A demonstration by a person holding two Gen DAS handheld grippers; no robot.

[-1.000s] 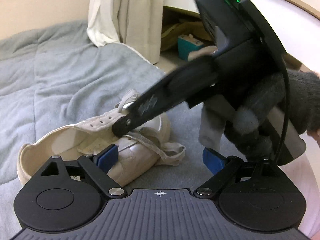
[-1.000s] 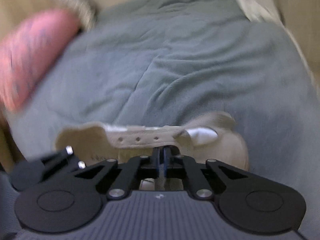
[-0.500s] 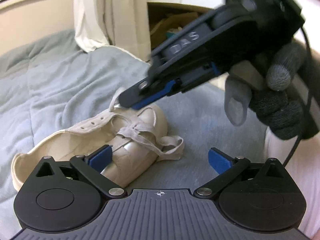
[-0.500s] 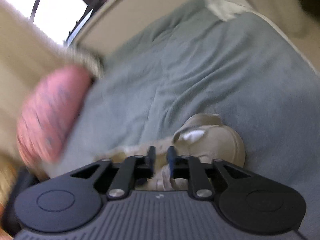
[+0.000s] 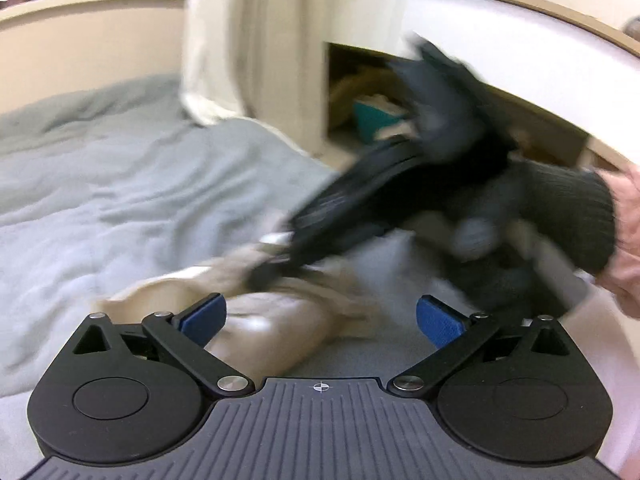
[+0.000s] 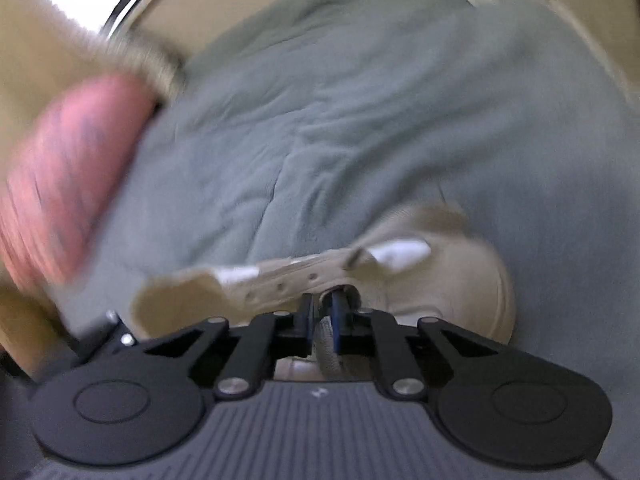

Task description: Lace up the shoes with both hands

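Nearest the left wrist camera, the left gripper (image 5: 320,320) hangs with its blue pads spread wide and nothing between them, just above the near side of the shoe (image 5: 276,328), a cream low sneaker lying on its side on the grey blanket (image 5: 120,200) of a bed. In the right wrist view the right gripper (image 6: 323,316) has its fingers drawn nearly together on a pale strand that looks to be the lace (image 6: 326,344), right at the eyelet strip (image 6: 288,280) of the sneaker; motion blur leaves the pinch likely but not certain. From the left view this right gripper shows as a dark smear, its tip down at the middle of the upper, held by a hand in a dark knit glove (image 5: 560,216). Beyond the shoe the blanket runs back in soft folds to a pale curtain (image 5: 248,40) and a cream wall. I judge the shoe light and its canvas upper floppy, so it will shift on the yielding bedding unless the free gripper steadies it by the sole edge or heel. The lace is flat, limp and thin; it is best taken close to its stiff tip, where it can be steered into an eyelet, since a hold farther back would let the end droop.
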